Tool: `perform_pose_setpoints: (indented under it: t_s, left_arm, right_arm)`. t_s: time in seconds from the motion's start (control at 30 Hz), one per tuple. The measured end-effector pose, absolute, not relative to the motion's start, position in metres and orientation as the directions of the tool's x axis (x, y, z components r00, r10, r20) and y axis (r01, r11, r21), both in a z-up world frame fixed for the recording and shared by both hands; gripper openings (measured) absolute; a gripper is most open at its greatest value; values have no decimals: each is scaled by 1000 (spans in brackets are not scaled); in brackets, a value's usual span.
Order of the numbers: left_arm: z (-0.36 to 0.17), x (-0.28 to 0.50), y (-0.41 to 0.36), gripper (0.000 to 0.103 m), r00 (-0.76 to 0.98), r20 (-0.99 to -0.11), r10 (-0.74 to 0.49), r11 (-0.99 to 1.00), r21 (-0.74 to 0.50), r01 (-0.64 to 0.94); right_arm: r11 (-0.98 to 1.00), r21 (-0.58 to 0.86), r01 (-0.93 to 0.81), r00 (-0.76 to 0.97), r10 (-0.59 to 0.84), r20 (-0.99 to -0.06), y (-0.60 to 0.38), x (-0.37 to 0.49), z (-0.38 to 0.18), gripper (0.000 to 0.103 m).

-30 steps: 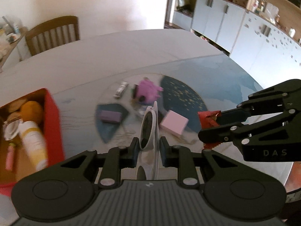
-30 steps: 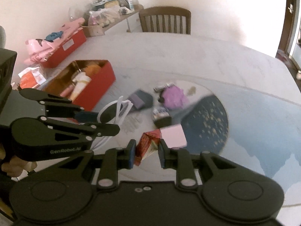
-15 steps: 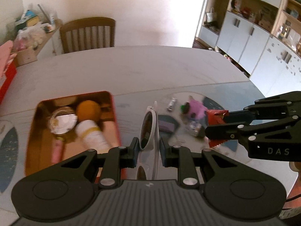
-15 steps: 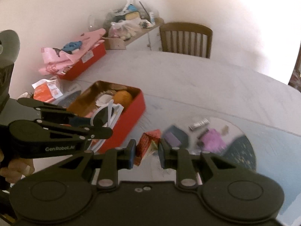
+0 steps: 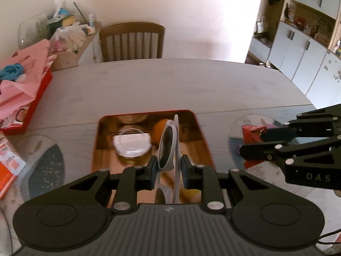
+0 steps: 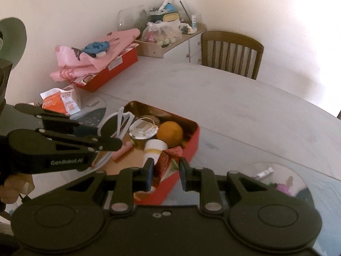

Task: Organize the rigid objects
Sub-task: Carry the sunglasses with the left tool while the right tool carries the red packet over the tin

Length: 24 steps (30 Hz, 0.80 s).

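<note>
1. Left wrist view: the white sunglasses [image 5: 168,147] stand edge-up, pinched between the fingers of the left gripper [image 5: 168,170], held above the open red tin [image 5: 204,136].
2. Inside the tin lie a round clear lid [image 5: 131,141], an orange [image 6: 169,134], a white tube [image 6: 154,149] and a pink stick [image 6: 122,151].
3. The right gripper [image 6: 165,176] has its jaws clamped on a red wrapper [image 6: 168,162], over the tin's near corner.
4. The tin sits on the grey table [image 6: 234,106]; a small tube [image 6: 263,172] and a purple item [image 6: 282,186] rest well off to its right.
5. A wooden chair [image 5: 132,40] stands at the table's far edge.
</note>
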<state>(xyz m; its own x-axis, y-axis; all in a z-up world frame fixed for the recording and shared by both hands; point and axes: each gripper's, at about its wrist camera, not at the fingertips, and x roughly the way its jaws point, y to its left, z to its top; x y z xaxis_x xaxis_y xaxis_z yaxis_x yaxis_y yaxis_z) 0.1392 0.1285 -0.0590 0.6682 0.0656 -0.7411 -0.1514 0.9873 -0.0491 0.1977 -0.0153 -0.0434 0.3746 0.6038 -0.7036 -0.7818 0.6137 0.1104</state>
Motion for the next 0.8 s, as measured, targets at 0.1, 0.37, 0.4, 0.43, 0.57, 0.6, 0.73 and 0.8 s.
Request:
perform_pose_setpoints:
  t_s: [0.1, 0.37, 0.4, 0.43, 0.57, 0.6, 0.73, 0.8]
  left_arm:
    - [-63, 142, 145, 22, 656, -751, 74, 984, -53, -171]
    - [-78, 158, 182, 22, 625, -775, 93, 977, -51, -208]
    - [-79, 162, 186, 22, 622, -778, 92, 976, -52, -210]
    - [-81, 166, 189, 22, 619, -780, 91, 976, -53, -211]
    - [-89, 182, 197, 22, 604, -792, 89, 978, -44, -203]
    - [-91, 184, 198, 22, 600, -795, 91, 979, -39, -202]
    - [-101, 197, 203, 22, 578, -809, 102, 979, -22, -203]
    - [-106, 202, 206, 22, 569, -816, 103, 979, -18, -203]
  right_arm:
    - [610, 105, -785, 367, 595, -715, 1, 198, -49, 24]
    - [574, 58, -817, 346, 568, -746, 47, 194, -65, 24]
    - [572, 48, -819, 348, 561, -751, 53, 194, -69, 24]
    - [568, 43, -822, 346, 557, -755, 58, 193, -71, 24]
    - [533, 27, -846, 326, 556, -765, 77, 189, -79, 24]
    - [524, 23, -851, 321, 554, -768, 82, 189, -81, 24]
    - [504, 20, -864, 299, 544, -784, 95, 189, -92, 24]
    - [496, 29, -868, 284, 543, -790, 99, 191, -98, 24]
